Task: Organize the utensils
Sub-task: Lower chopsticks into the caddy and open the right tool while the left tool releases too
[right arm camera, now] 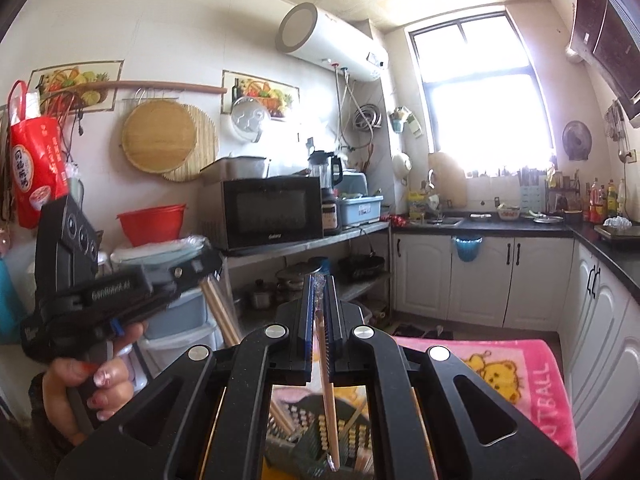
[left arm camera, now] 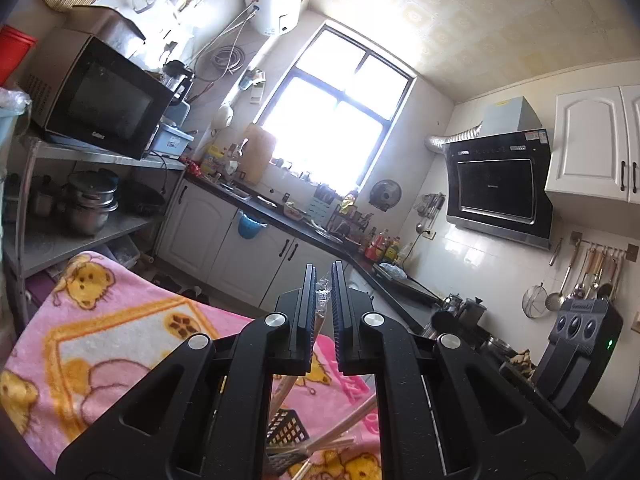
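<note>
Right now I hold one tool in each hand, both up in the air and pointing level across the kitchen. My left tool [left arm camera: 323, 280] is squeezed nearly shut on a thin crinkly plastic wrapper [left arm camera: 321, 292] with wooden chopsticks [left arm camera: 285, 390] hanging down from it. My right tool [right arm camera: 319, 292] is squeezed nearly shut too, on the wrapped top of a chopstick [right arm camera: 329, 392] that hangs down below the jaws.

Under both tools sits a black basket with holes [left arm camera: 287, 426], and more chopsticks lie in and around it. The basket rests on a pink blanket with yellow bears [left arm camera: 108, 320] spread over the tabletop. In the right view I can see a hand [right arm camera: 86, 384] gripping the other tool's handle.

I think chopsticks are very light, stiff and smooth. The plastic wrap looks slippery, so a stick could slide out or swing. Holding near the top end lets them dangle, which makes them wobble. I think a grip closer to the middle, on bare wood, would keep them steadier. They are thin, so the jaws must stay tight.
</note>
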